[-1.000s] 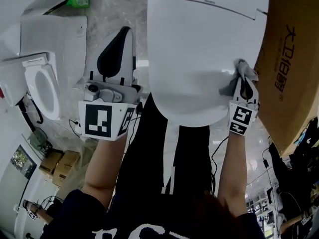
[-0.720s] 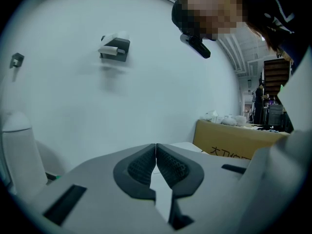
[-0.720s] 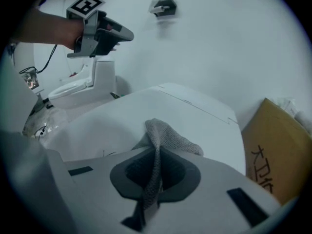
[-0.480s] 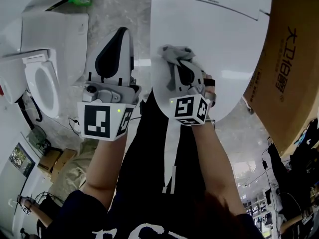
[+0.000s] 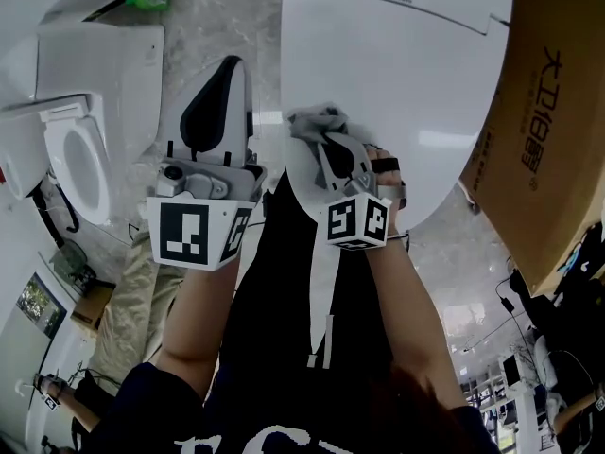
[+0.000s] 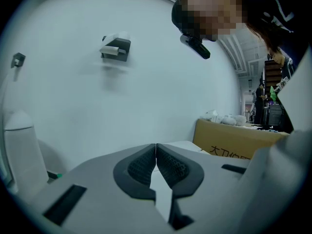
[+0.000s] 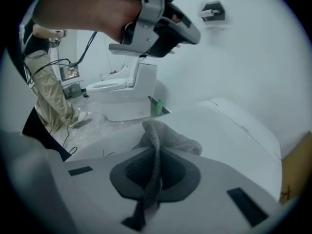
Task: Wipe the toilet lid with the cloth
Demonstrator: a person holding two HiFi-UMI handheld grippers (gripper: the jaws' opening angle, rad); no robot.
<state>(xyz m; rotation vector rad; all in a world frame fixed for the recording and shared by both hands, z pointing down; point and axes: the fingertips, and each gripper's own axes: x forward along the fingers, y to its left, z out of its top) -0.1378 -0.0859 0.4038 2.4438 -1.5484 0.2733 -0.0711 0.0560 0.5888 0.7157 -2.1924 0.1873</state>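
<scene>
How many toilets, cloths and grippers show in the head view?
Toilets: 2
Cloth: 1
Grippers: 2
Total: 5

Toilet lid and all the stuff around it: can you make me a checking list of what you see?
Surface: white toilet lid, closed, no marks seen.
Job's things: grey cloth, bunched at the lid's edge on the left gripper's side.
Clutter: green bottle on the floor; cardboard box beside the lid.
Grippers: right gripper shut on the cloth; left gripper shut, empty, held off the lid.
Cables: black cable on the floor by the second toilet.
Surroundings: white wall with a small wall fixture.
</scene>
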